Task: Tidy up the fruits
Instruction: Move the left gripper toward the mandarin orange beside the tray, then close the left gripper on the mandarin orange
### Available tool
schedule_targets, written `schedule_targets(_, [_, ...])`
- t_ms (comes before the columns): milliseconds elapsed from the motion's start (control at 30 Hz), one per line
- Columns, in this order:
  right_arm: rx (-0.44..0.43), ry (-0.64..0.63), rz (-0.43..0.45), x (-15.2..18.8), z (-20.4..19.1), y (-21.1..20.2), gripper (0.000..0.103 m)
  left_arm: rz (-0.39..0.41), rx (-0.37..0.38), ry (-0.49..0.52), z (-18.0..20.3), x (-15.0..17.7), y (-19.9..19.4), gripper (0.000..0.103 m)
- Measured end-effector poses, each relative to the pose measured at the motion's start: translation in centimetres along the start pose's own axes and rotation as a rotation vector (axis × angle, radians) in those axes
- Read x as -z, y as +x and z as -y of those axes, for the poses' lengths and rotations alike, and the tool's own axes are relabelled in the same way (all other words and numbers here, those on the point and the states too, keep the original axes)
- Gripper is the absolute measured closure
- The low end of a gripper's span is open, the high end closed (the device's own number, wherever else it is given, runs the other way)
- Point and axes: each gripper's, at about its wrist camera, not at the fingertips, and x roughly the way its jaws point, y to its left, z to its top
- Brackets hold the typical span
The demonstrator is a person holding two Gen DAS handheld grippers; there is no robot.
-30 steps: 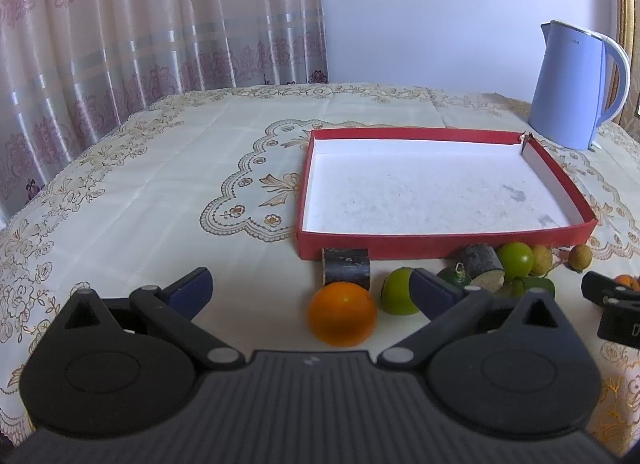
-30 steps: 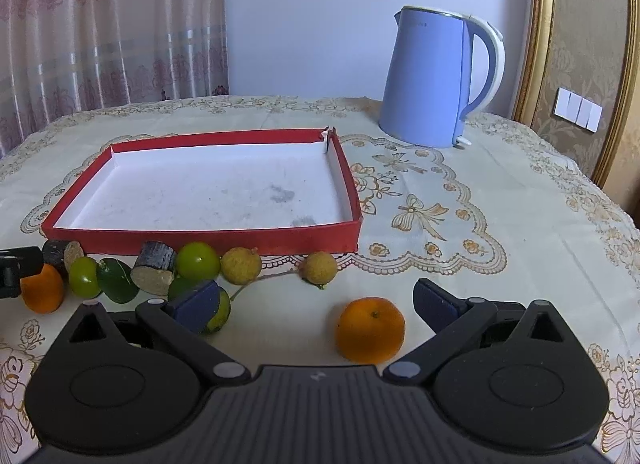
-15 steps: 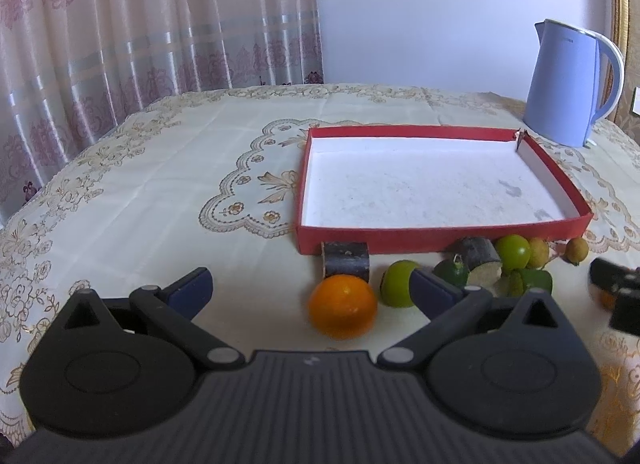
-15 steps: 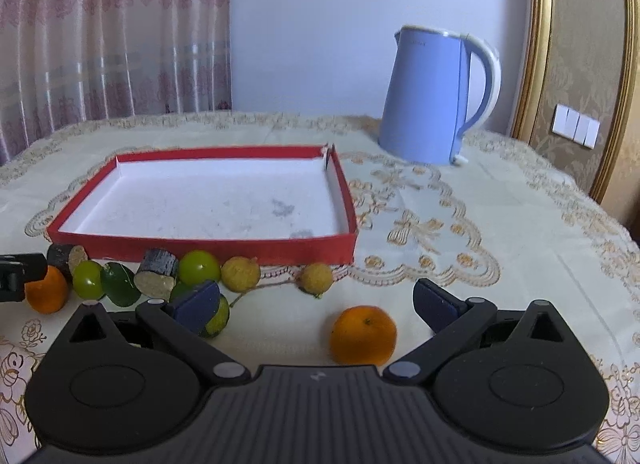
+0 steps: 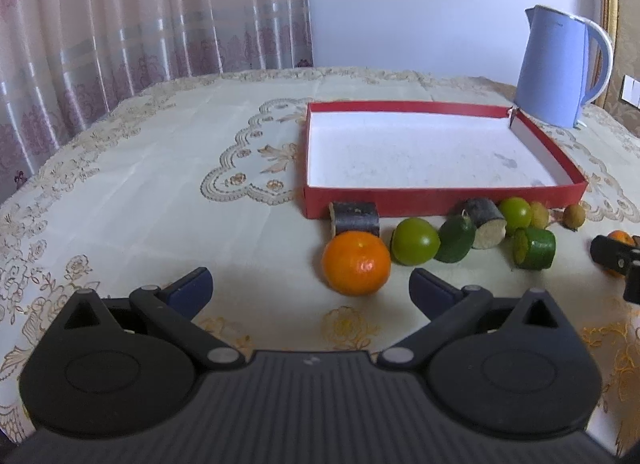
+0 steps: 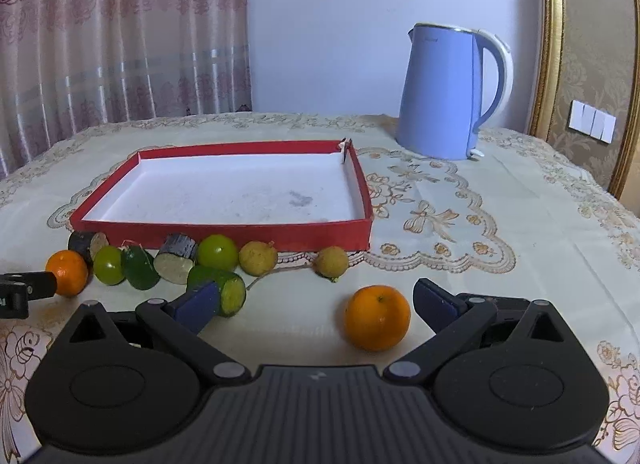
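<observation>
Pre-grasp stage, judged from layout: red tray (image 6: 224, 229) bare inside, all fruit lying loose on the surface (image 5: 160, 192) along the tray's near wall. Left claw (image 5: 310, 288) spread wide, holding nothing, with left orange (image 5: 356, 263) just ahead, slightly right of centre. Right claw (image 6: 316, 302) likewise wide open and empty, right orange (image 6: 377, 317) between its fingers, nearer the right one. Next move: advance until each orange sits centred, close gently against rolling, lift over the wall, release inside the tray

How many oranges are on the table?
2. One orange lies ahead of the open left gripper, at the row's left end. The other lies between the open right gripper's jaws.
</observation>
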Motion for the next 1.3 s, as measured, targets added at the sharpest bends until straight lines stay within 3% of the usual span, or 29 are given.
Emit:
schedule_targets(200, [-0.015,-0.001,-0.008,0.0,0.1,-0.1,0.0,-0.009,-0.013,-0.002,0.3,-0.2,1.0,0.0])
schedule_targets(333, [0.024,-0.031,-0.004,-0.2,0.0,-0.3,0.0,-0.011,0.014,0.008,0.0,-0.2,1.4,0.0])
schedule_targets(500, [0.006,-0.035,0.094,-1.7,0.3,-2.2,0.0,0.03,0.049,-0.007,-0.8,-0.1,1.0,0.0])
schedule_targets(600, [0.024,-0.04,0.018,-0.8,0.1,-0.7,0.0,0.012,0.051,0.007,-0.3,-0.3,1.4,0.0])
schedule_targets(700, [-0.009,-0.027,-0.005,0.5,0.3,-0.4,0.0,-0.002,0.035,0.046,0.5,-0.2,2.0,0.0])
schedule_targets(1100, [-0.014,0.001,-0.023,1.0,1.8,0.4,0.0,-0.008,-0.017,0.094,2.1,-0.4,3.3,0.001])
schedule_targets(1300, [-0.008,-0.034,-0.03,1.1,1.6,0.5,0.0,-0.015,-0.024,0.111,2.4,-0.5,3.7,0.008])
